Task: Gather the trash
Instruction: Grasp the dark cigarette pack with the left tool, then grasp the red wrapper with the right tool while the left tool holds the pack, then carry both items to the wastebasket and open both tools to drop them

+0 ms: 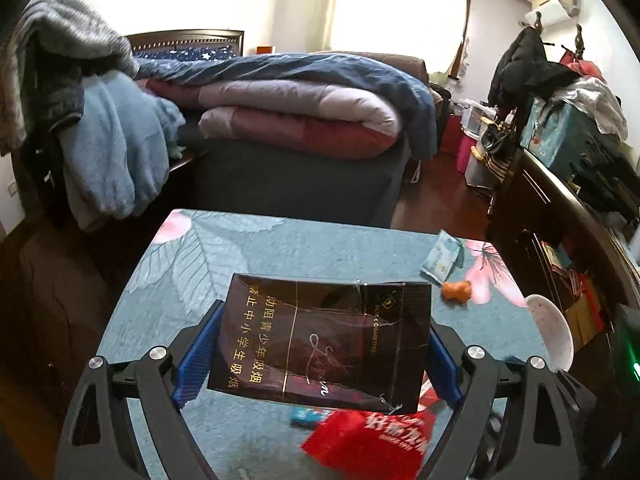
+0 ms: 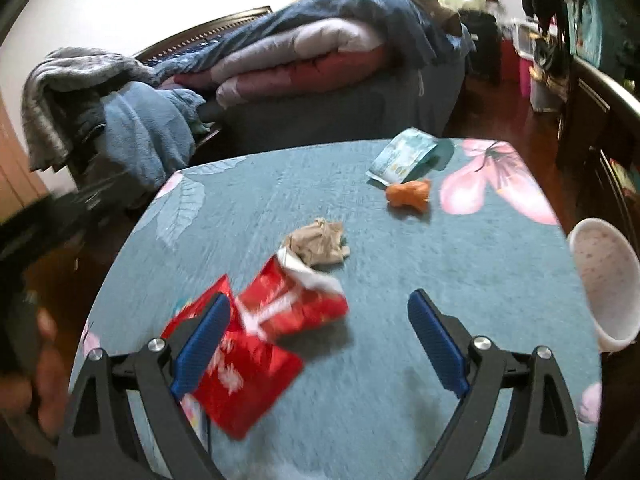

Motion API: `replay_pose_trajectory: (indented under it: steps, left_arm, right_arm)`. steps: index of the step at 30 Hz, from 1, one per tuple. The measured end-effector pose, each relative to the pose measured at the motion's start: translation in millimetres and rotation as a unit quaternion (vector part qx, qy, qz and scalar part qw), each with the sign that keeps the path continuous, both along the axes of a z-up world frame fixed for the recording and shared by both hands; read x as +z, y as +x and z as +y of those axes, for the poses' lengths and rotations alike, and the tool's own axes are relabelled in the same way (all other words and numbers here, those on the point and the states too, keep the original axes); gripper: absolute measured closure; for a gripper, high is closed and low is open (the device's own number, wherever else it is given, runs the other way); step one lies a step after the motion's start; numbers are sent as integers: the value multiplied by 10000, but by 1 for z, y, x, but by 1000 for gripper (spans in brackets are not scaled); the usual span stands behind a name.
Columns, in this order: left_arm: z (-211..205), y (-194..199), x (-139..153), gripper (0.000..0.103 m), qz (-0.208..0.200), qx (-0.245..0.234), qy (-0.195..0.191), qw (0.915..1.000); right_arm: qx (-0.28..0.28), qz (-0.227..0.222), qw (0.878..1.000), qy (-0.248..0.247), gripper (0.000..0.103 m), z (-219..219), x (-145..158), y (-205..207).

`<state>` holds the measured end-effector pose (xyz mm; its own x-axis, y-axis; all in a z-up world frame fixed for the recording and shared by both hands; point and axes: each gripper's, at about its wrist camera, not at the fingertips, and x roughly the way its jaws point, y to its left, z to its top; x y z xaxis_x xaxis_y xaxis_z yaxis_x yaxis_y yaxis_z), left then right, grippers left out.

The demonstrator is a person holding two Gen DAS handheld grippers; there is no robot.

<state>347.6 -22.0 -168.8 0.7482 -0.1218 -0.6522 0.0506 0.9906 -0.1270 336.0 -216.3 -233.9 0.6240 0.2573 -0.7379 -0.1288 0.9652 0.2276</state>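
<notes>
My left gripper [image 1: 320, 344] is shut on a dark cigarette box [image 1: 320, 340] with gold lettering and holds it above the table [image 1: 248, 252]. A red wrapper [image 1: 372, 444] lies below it. My right gripper [image 2: 316, 340] is open and empty, low over the table [image 2: 440, 280]. Two red wrappers [image 2: 280, 308] [image 2: 236, 384] lie by its left finger. A crumpled brown paper [image 2: 320, 242], an orange scrap [image 2: 408, 194] and a pale blue packet [image 2: 402, 154] lie farther back. The orange scrap [image 1: 456, 290] and packet [image 1: 442, 256] also show in the left wrist view.
A white speckled bowl-like bin [image 2: 604, 280] sits off the table's right edge, also in the left wrist view [image 1: 550, 332]. A bed with folded quilts [image 1: 296, 120] stands behind the table. A dark cabinet [image 1: 560, 216] runs along the right. Clothes hang at left [image 1: 104, 148].
</notes>
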Motion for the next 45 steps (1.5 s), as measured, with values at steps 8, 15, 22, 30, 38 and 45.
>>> replay_pose_trajectory:
  steps: [8, 15, 22, 30, 38, 45]
  left_arm:
    - [10, -3, -11, 15, 56, -60, -84, 9999]
    - [9, -12, -3, 15, -16, -79, -120, 9999]
    - [-14, -27, 13, 15, -168, -245, -77, 9995]
    - [-62, -46, 26, 15, -324, -583, 18, 9978]
    - [-110, -55, 33, 15, -433, -844, 103, 9954]
    - [-160, -58, 33, 15, -459, -1154, 309, 9918]
  right_arm:
    - [-16, 665, 9958, 635, 53, 8, -30, 25]
    - [-23, 5, 9982, 592, 69, -5, 1, -8]
    - [-171, -492, 9975, 467, 69, -32, 26, -47]
    - [-493, -848, 9946, 347, 69, -78, 44, -89]
    - [-712, -965, 9921, 360, 69, -125, 43, -118]
    - [-958, -1081, 9887, 398, 68, -163, 40, -137]
